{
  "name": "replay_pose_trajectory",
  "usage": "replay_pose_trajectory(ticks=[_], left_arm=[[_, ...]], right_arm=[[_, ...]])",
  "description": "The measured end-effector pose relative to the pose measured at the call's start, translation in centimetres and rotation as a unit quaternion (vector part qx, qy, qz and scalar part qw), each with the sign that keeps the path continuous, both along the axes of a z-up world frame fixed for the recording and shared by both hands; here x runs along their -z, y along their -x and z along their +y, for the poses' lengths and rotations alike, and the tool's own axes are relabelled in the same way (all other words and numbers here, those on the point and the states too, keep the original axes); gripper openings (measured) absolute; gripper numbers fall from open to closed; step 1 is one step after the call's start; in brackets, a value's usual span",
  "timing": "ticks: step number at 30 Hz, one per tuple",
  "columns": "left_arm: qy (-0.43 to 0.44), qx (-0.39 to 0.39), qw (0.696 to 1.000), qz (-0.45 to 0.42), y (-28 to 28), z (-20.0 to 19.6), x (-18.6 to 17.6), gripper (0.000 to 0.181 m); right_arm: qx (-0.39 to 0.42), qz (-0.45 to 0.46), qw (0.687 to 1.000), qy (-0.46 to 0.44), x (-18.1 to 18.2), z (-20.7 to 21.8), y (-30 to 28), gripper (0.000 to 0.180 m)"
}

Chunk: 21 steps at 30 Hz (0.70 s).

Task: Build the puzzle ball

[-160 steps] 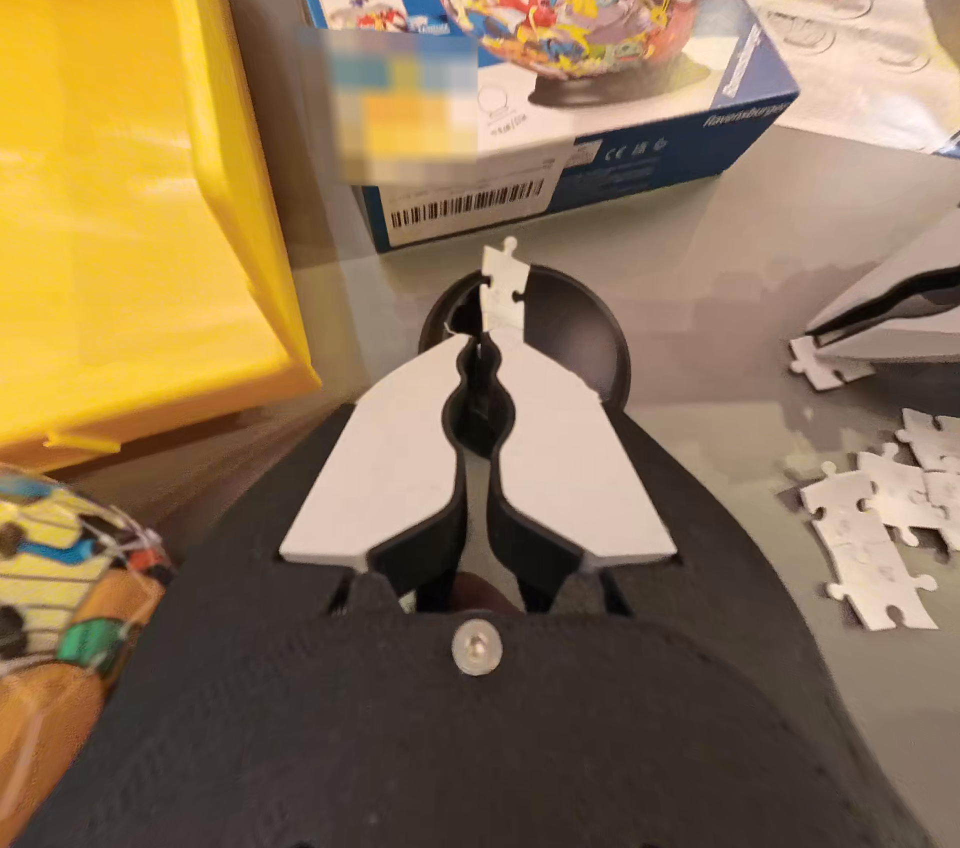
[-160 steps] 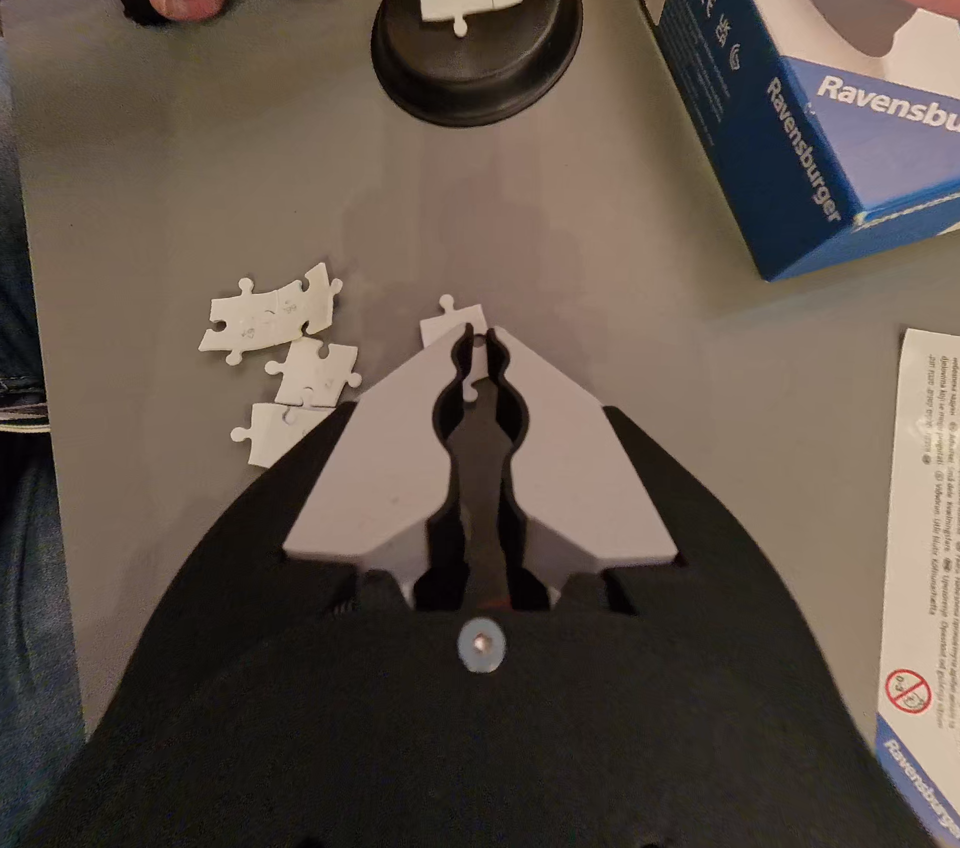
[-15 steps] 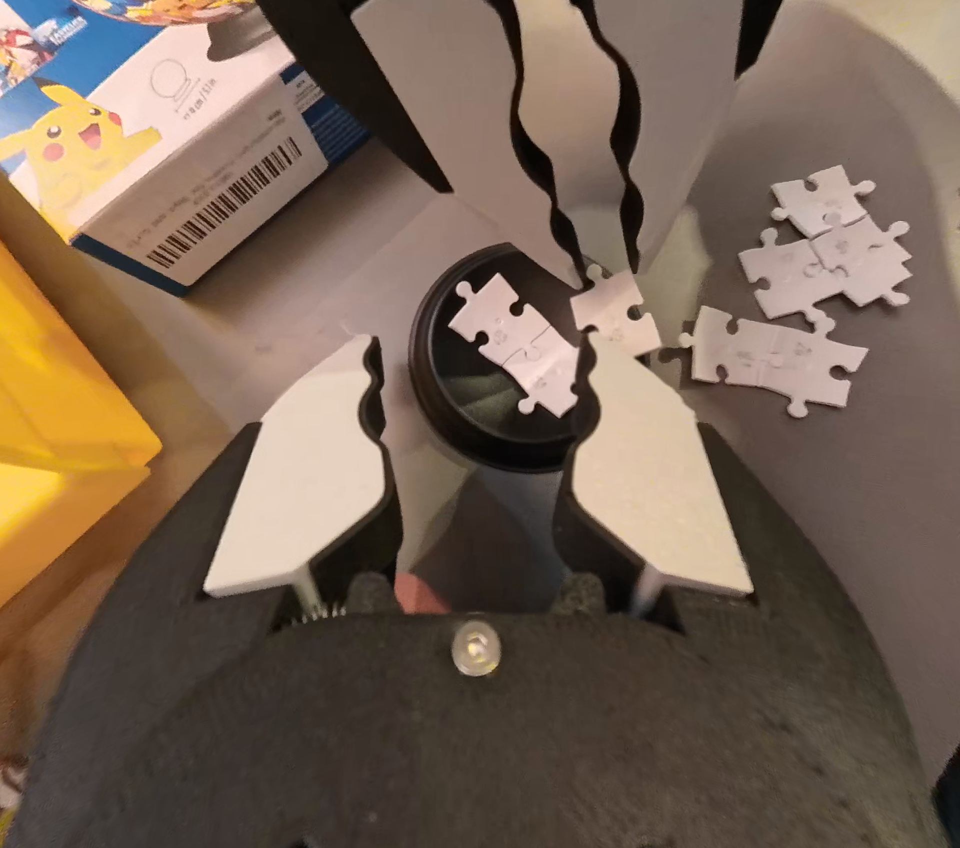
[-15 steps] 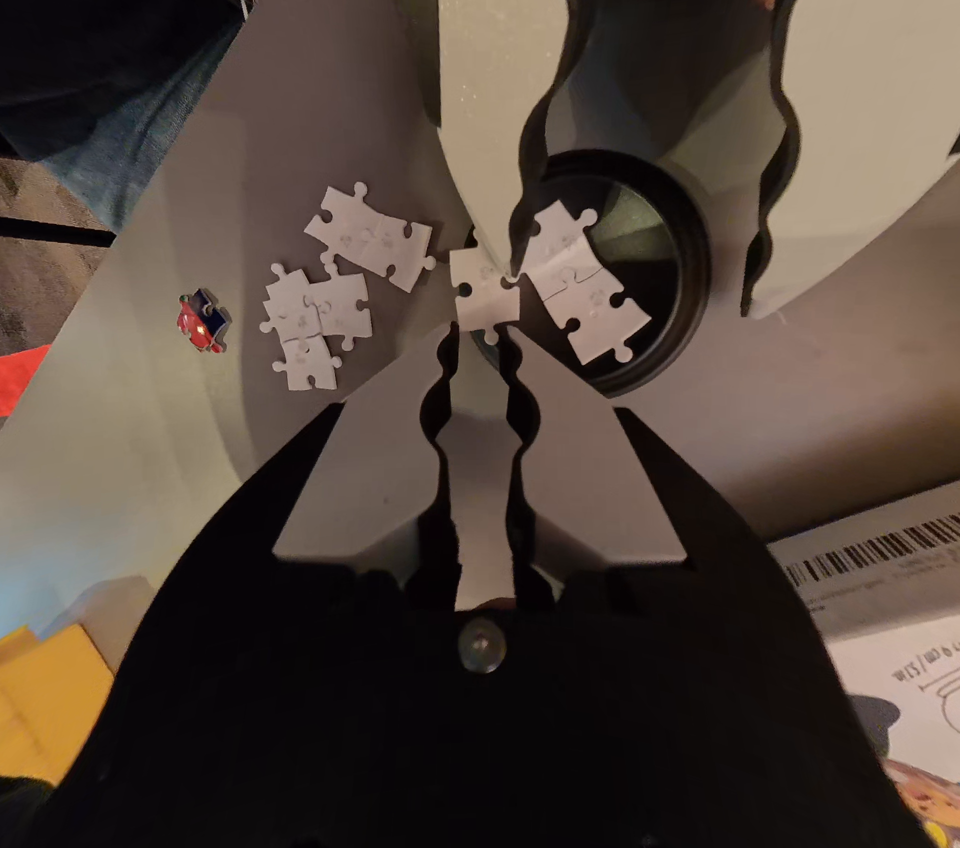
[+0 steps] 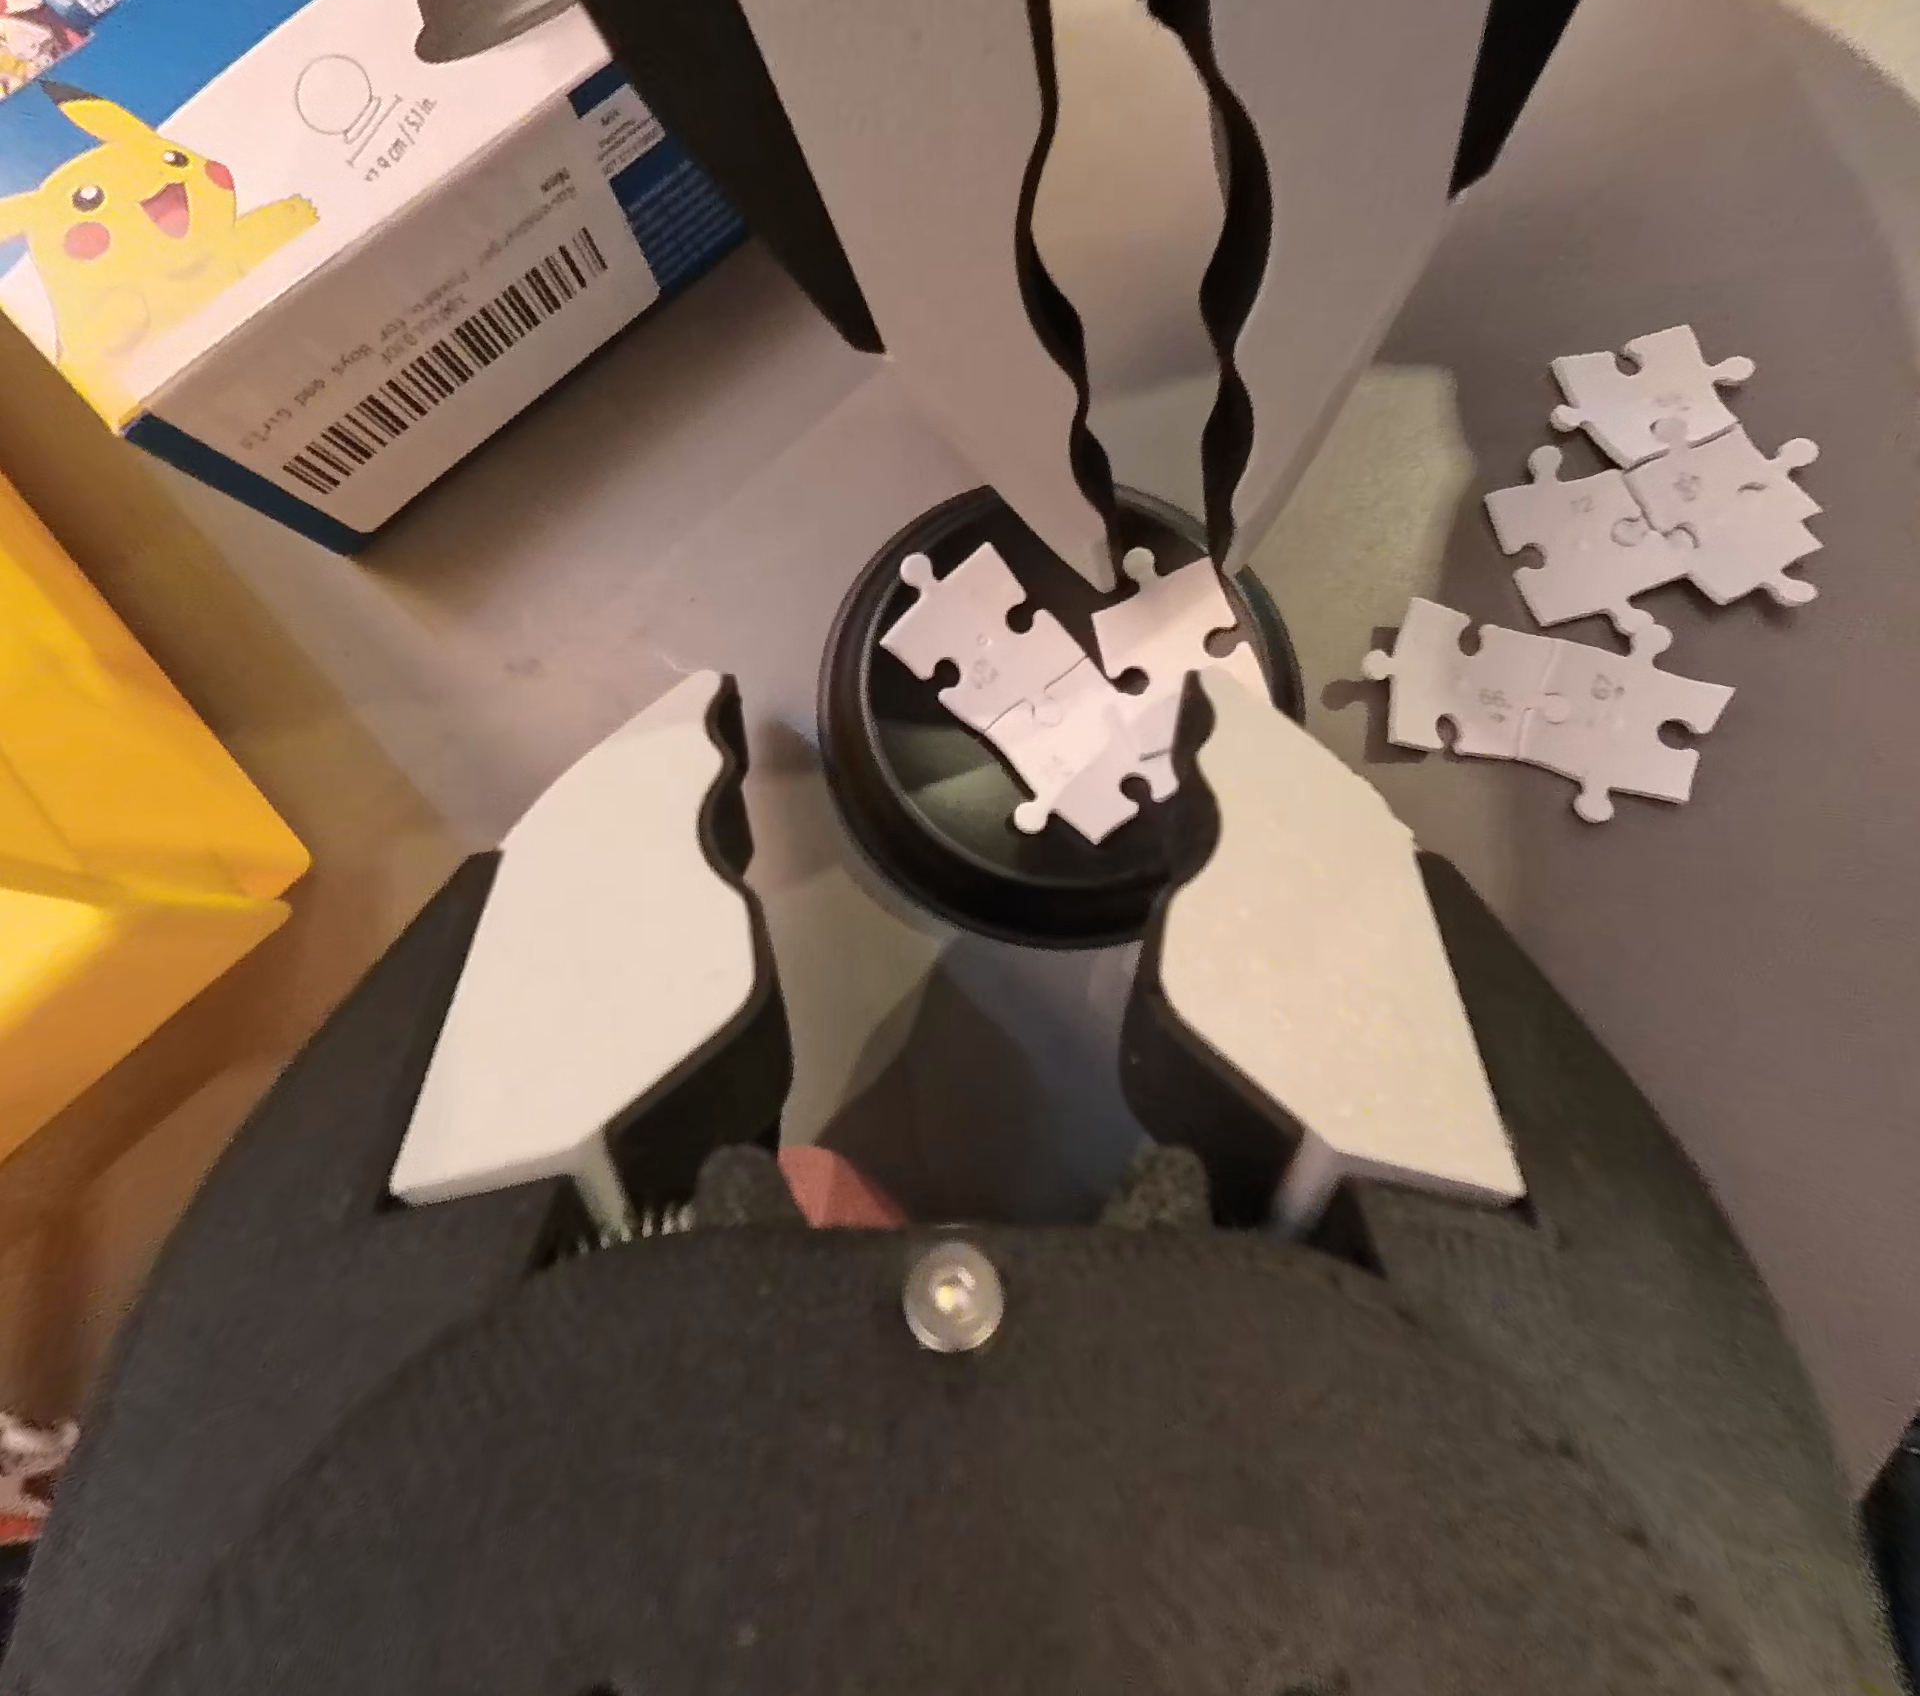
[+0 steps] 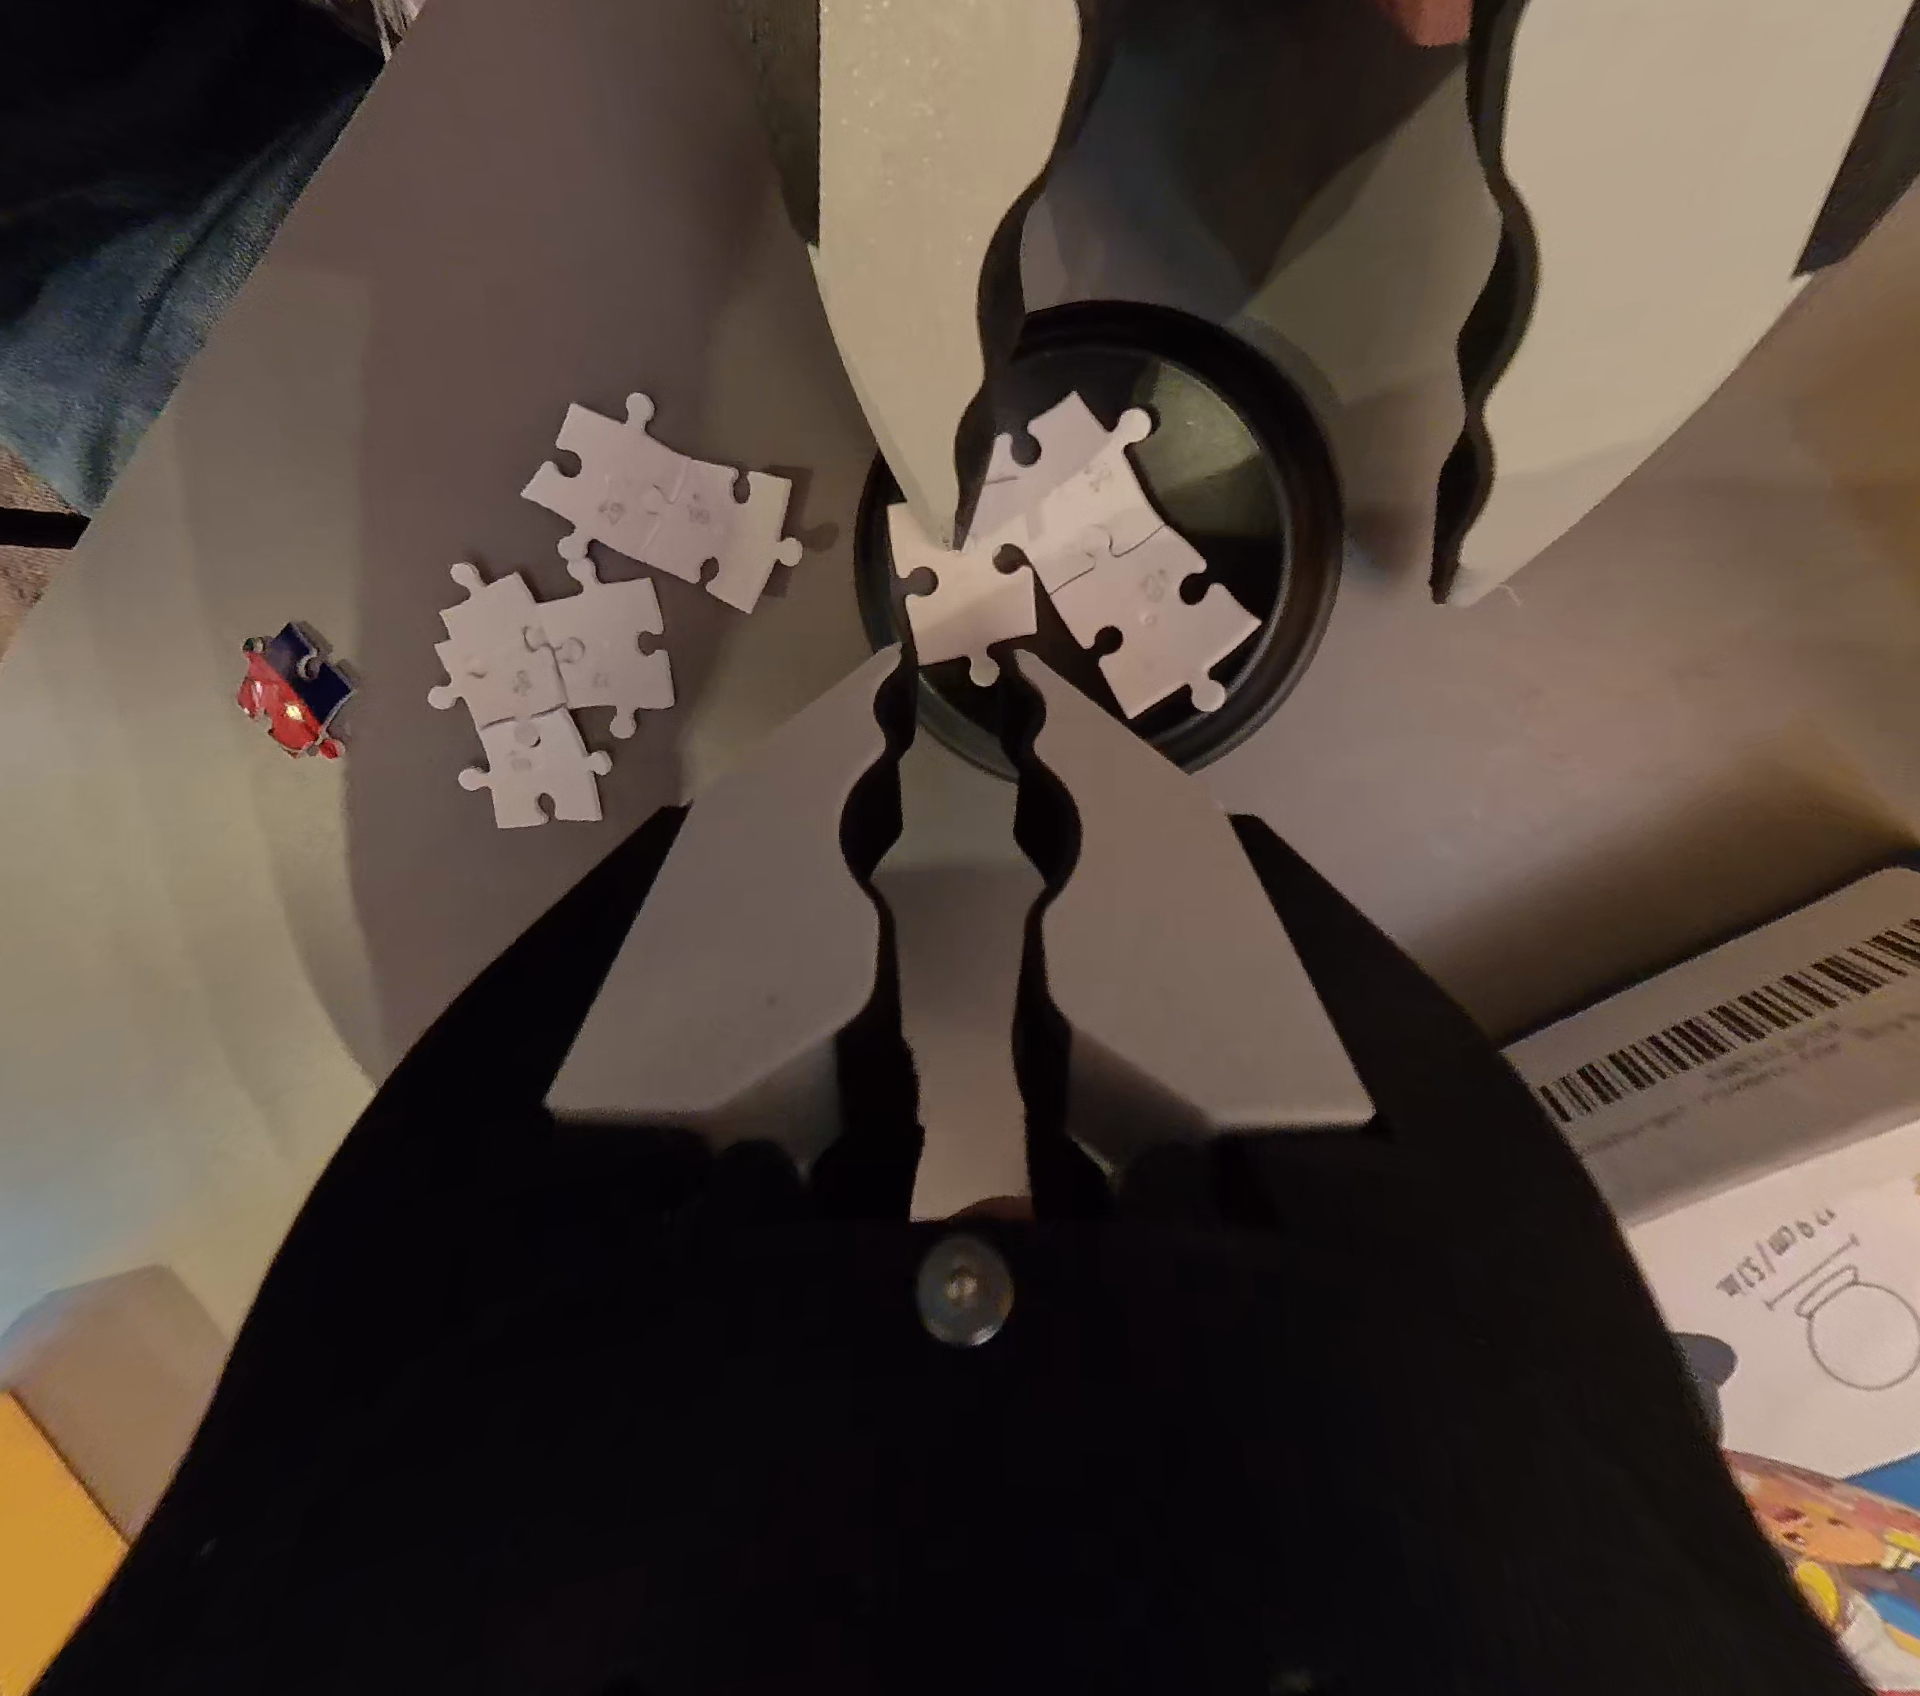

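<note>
Containers first. The round black plastic stand [image 5: 847, 711] sits on the grey table [image 5: 582, 597], and a strip of two joined white puzzle pieces [image 5: 1003, 690] lies blank side up across its hollow. The blue-and-white cardboard puzzle box [image 5: 312, 244] is at far left of my left view; I can't see inside it. Same for the yellow plastic bin [image 5: 104, 763] beside it, contents not visible.

A single white puzzle piece [image 6: 966, 597] sits over the stand's rim, touching the joined strip. My right tongs [image 6: 964, 670] are narrow, with the piece's knob right between the tips; I can't tell if they actually pinch it. My left tongs [image 5: 971, 701] are spread wide and straddle the stand from the opposite side, one tip touching the single piece, nothing held.

Off the stand on the table: a joined white pair [image 6: 665, 514], a small overlapping cluster of white pieces [image 6: 551, 680], and one red-and-blue piece [image 6: 296, 685] lying colour side up, farther out.
</note>
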<state>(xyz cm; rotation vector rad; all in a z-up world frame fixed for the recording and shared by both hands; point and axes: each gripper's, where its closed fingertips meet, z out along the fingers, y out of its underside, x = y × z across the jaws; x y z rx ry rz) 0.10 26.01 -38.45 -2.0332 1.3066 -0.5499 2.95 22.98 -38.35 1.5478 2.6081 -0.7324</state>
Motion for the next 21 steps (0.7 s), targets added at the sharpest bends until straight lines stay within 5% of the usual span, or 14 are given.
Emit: replay_pose_trajectory(ticks=[21], left_arm=[[0.014, -0.021, 1.0, -0.001, 0.88, -0.02, 0.09, 0.08]], right_arm=[[-0.041, -0.014, 0.999, 0.002, -0.04, -0.44, 0.19, 0.013]])
